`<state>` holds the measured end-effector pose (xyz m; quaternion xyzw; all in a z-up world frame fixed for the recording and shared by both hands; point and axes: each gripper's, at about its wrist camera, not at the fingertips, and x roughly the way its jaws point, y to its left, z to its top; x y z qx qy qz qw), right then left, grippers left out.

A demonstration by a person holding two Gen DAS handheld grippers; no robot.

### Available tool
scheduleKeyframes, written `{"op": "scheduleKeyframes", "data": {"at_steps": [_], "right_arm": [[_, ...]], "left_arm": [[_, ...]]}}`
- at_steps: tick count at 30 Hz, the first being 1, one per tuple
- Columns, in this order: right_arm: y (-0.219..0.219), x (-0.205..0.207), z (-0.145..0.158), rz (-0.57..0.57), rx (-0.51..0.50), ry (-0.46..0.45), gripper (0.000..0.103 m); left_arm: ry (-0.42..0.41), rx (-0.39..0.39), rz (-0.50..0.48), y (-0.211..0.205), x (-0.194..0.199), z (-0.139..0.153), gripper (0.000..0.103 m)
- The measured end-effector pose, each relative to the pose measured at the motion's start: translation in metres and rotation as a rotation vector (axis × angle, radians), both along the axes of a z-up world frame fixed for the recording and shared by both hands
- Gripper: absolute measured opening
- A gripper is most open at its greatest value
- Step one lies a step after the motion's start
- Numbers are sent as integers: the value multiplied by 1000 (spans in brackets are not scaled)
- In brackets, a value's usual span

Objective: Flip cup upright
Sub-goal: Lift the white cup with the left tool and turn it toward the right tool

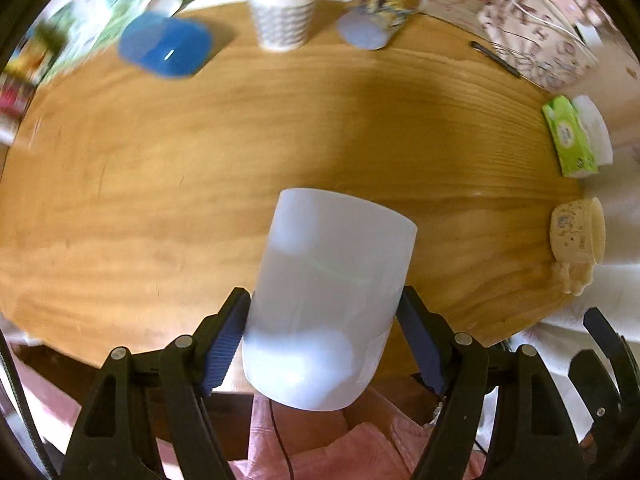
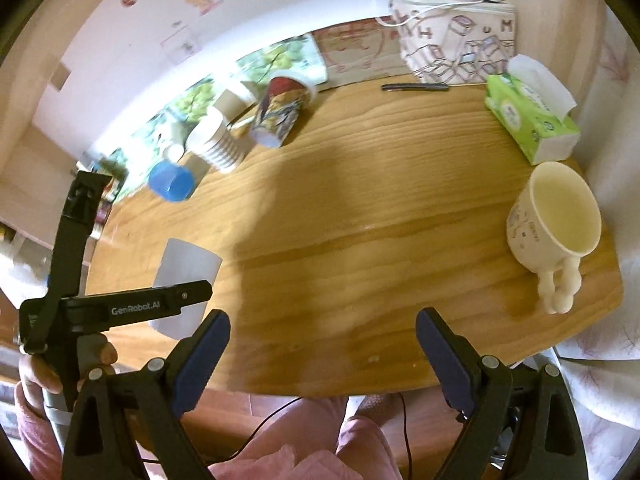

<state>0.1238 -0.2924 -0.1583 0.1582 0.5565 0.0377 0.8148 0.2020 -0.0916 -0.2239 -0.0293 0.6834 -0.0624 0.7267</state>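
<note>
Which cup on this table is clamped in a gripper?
The plain white cup, clamped by the left gripper; the cream mug and others stand free.

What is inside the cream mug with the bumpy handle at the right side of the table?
The cream mug stands upright on the table, and the right wrist view looks into its mouth: only the pale inner wall shows, nothing in it. The very bottom is hidden.

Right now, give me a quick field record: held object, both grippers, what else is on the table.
held: white cup, tilted, above the near edge of the wooden table
left gripper: shut on white cup
right gripper: open, empty
cream mug: upright, right side of table
tissue box: green, far right
far side: blue cup, striped paper cup, printed cup, pen
</note>
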Motion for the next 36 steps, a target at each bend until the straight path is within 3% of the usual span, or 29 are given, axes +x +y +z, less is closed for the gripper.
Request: {"op": "scheduleKeyframes", "data": {"at_steps": [13,29,36], "right_arm": [[16,-5,-13,99,3,44,94],[18,4,-22,115,-14,77,94],[9,7,-25,96,-14,85,94]], "left_arm": [[39,-24,99,13,-9,-28,78],[77,-25,92,8,-6,-58,78],[49,-44,106,11,-7,-59,79]]}}
